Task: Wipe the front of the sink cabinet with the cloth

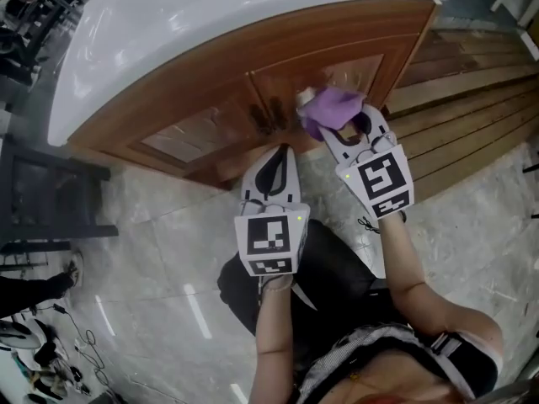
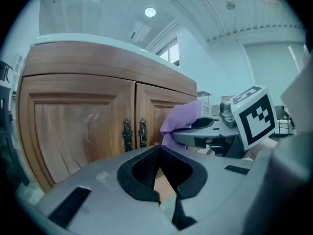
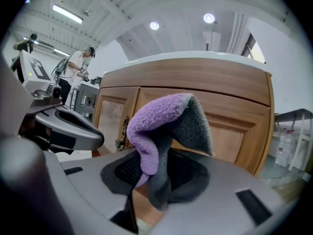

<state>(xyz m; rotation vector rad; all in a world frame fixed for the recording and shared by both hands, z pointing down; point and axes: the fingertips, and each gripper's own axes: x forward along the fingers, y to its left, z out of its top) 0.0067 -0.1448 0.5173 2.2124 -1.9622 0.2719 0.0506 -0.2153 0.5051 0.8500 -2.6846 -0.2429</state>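
Observation:
The sink cabinet (image 1: 210, 82) is brown wood under a white top, with two panelled doors and ornate dark handles (image 2: 134, 133) at the middle seam. My right gripper (image 1: 349, 124) is shut on a purple and grey cloth (image 1: 333, 106), held up against the right door's upper left corner, close to the handles. In the right gripper view the cloth (image 3: 164, 124) bunches up out of the jaws of the right gripper (image 3: 156, 173), in front of the right door (image 3: 234, 131). My left gripper (image 1: 280, 151) points at the cabinet's base, lower and to the left. In its own view the left gripper (image 2: 161, 168) is shut and holds nothing.
A dark metal frame (image 1: 50, 196) stands left of the cabinet. Wooden planking (image 1: 472, 99) runs to its right. Cables (image 1: 50, 352) and a shoe (image 1: 72, 269) lie on the pale tiled floor at lower left. A person (image 3: 78, 65) stands far behind.

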